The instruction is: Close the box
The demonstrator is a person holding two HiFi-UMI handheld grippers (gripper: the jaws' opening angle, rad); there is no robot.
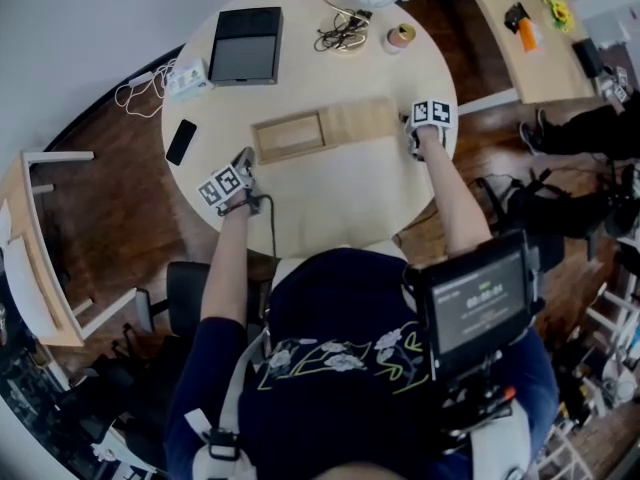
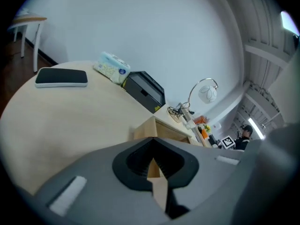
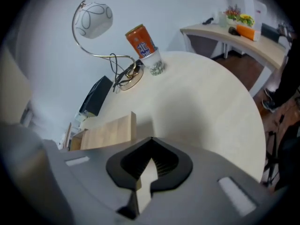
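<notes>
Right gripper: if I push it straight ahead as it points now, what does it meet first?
Probably the wooden lid, just ahead of the right gripper, slightly left of its line; depth is unclear.

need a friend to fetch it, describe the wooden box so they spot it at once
Look at the round pale table; near its middle lies a long flat wooden box. Unlike the black case and black phone nearby, it is bare wood, one half an open recess.
</notes>
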